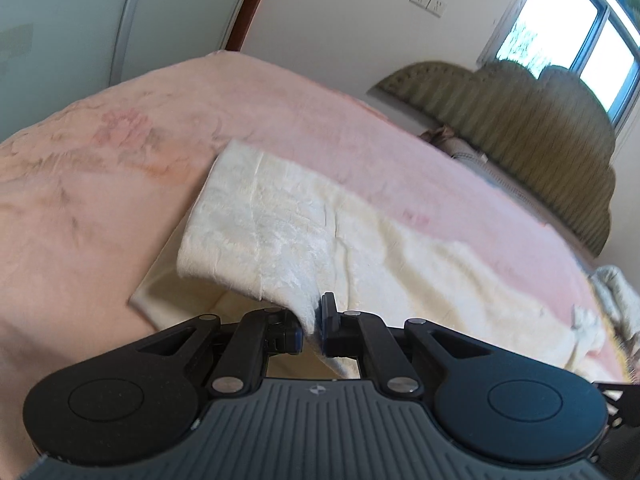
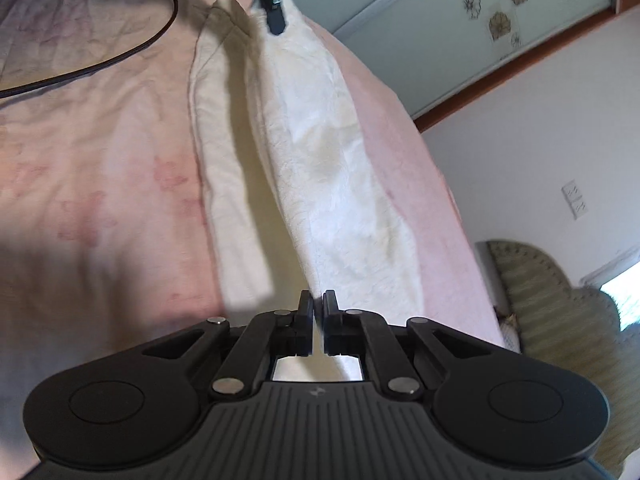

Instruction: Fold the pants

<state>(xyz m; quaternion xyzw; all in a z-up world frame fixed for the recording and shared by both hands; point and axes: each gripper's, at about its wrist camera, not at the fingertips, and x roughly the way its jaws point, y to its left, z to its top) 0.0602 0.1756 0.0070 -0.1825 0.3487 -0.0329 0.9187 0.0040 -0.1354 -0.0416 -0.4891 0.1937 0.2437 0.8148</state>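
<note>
The cream-white pants [image 1: 280, 220] lie on a pink bedspread [image 1: 100, 180]. My left gripper [image 1: 314, 326] is shut on a lifted edge of the pants; the fabric drapes over its left finger. In the right wrist view the pants [image 2: 320, 152] stretch as a long raised fold away from me. My right gripper [image 2: 318, 320] is shut on the near end of that fold. The left gripper [image 2: 276, 12] shows at the top of the right wrist view, pinching the far end. A lower layer of the pants [image 2: 220, 160] lies flat on the bed.
A black cable [image 2: 132, 48] runs across the bedspread at the upper left of the right wrist view. An olive padded headboard [image 1: 520, 128] stands at the far end, with a window [image 1: 580, 40] behind. A wardrobe [image 2: 480, 20] stands beside the bed.
</note>
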